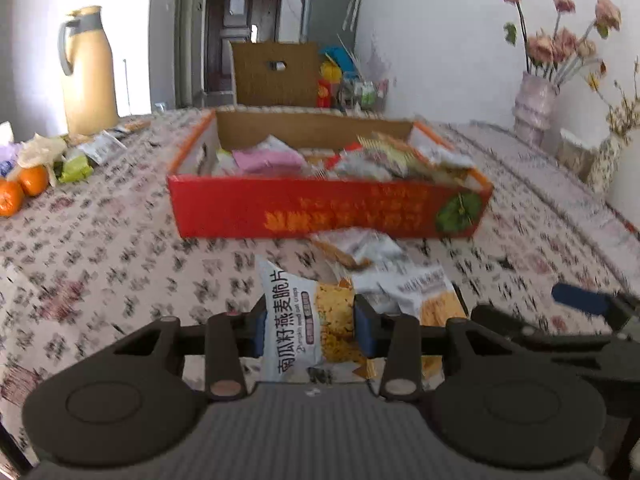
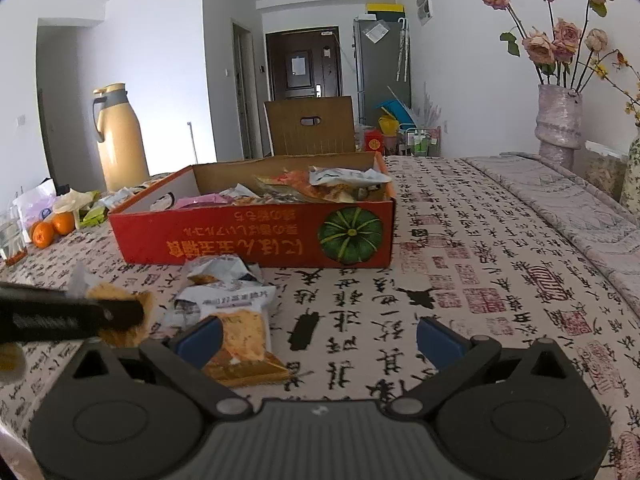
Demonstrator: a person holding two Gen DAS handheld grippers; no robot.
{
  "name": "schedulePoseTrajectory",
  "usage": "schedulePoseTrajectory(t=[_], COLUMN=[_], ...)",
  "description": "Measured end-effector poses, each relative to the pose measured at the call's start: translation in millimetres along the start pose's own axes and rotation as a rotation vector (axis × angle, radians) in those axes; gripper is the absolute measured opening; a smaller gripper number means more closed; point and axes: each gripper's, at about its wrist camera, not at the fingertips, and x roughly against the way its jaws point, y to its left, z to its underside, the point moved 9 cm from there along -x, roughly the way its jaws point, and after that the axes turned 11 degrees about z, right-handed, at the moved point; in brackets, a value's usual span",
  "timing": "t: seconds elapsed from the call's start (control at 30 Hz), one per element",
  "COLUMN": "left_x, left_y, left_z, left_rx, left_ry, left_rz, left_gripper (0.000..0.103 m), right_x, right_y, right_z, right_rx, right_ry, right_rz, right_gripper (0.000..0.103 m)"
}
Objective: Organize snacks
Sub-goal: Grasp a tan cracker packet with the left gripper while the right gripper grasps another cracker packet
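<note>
— What has the left gripper [image 1: 307, 322] got?

— A snack packet [image 1: 304, 320], white with a yellow picture of crisps on it. The jaws pinch it from both sides, the blue pads pressed into its middle, and it stands upright between them, lifted off the tabletop [image 1: 120, 248].

— And the right gripper [image 2: 320, 340]?

— Its jaws are spread wide with nothing between them. It hangs low over the patterned cloth. Its left pad sits just over the edge of another packet [image 2: 240, 336] that lies flat on the tabletop, at about ten o'clock from the gripper's middle.

— Where is the box?

— The red cardboard box [image 1: 320, 208] sits straight ahead at twelve o'clock from the left gripper, open at the top and already heaped with wrapped snacks [image 1: 328, 156]. A green pumpkin is printed at the right end of its near wall.

— Anything loose in front of it?

— Yes, a small pile of crumpled white packets [image 2: 224, 276] lies against the near wall of the box, between the box and the two grippers.

— What else is on the tabletop?

— At ten o'clock, well apart from the box, some oranges [image 1: 20, 188] and a tan thermos jug [image 1: 88, 72]. At two o'clock a vase of dried roses [image 2: 560, 120] stands near the wall.
</note>
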Motion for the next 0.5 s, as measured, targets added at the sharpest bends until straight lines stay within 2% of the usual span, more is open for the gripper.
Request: schedulePoseTrajectory(t=[0.27,0.5], left_x=[6,3], left_y=[22,29], left_z=[-20,-20], left_rx=[0.036,0.048], left_ry=[-0.051,-0.049], left_rz=[-0.013,-0.004], left_gripper=[0.042,0.042], right_x=[-16,-29], right_y=[34,55], right_z=[-3,2], right_rx=[0.048,0.085], right_ry=[0.026,0.07], right_rz=[-0.045,-0.069], right_gripper=[0.101,0.08])
